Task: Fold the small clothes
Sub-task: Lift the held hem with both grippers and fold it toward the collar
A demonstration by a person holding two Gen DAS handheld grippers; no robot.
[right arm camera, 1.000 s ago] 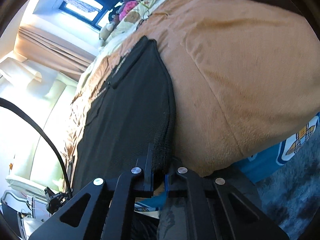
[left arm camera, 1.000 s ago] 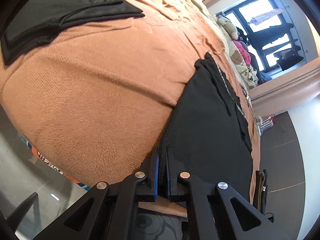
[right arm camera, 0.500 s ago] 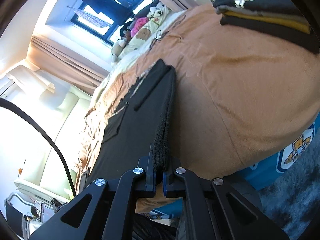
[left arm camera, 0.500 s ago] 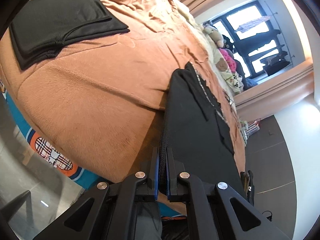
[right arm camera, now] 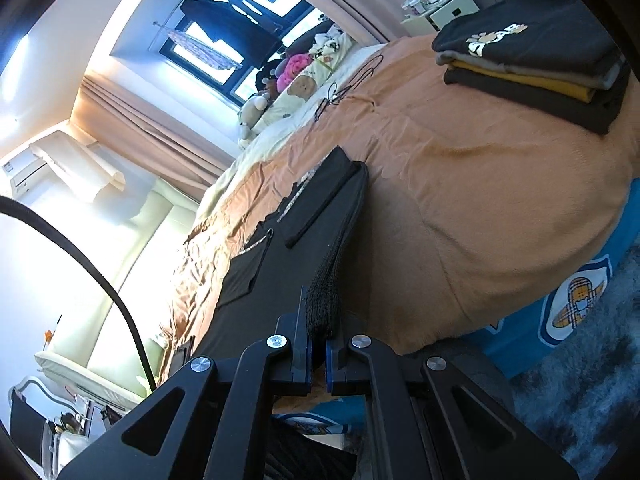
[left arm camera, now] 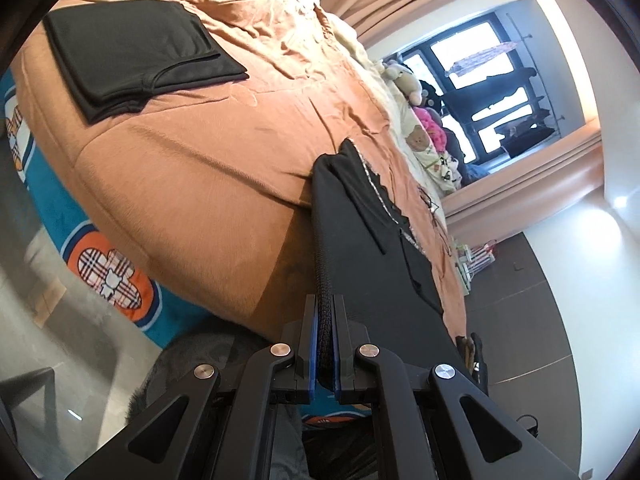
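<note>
**Both grippers hold the near edge of a black garment over the bed's edge**

Here the left gripper (left arm camera: 325, 328) is pressed together on a bunched mesh edge of the black garment (left arm camera: 372, 264), the fabric sandwiched between its blue-lined fingers. The right gripper (right arm camera: 318, 340) pinches a matching bunch of the same garment (right arm camera: 280, 280). So each hand has one near corner or edge end, and the cloth runs away from both toward the window side of the room.

The garment lies stretched over the orange blanket (left arm camera: 192, 168), its far end resting on the bed and its near edge lifted off at the mattress side. Its long axis points straight ahead of the fingers in both wrist views. A silver-trimmed panel lies on its upper face.

Judging by that layout, the fold would carry the held edge forward along that axis onto the far end; both hands look equally placed, neither nearer.

A folded black piece (left arm camera: 136, 56) sits to the left, and a stack of folded tops (right arm camera: 536, 60) to the right, both well apart from the garment.
</note>
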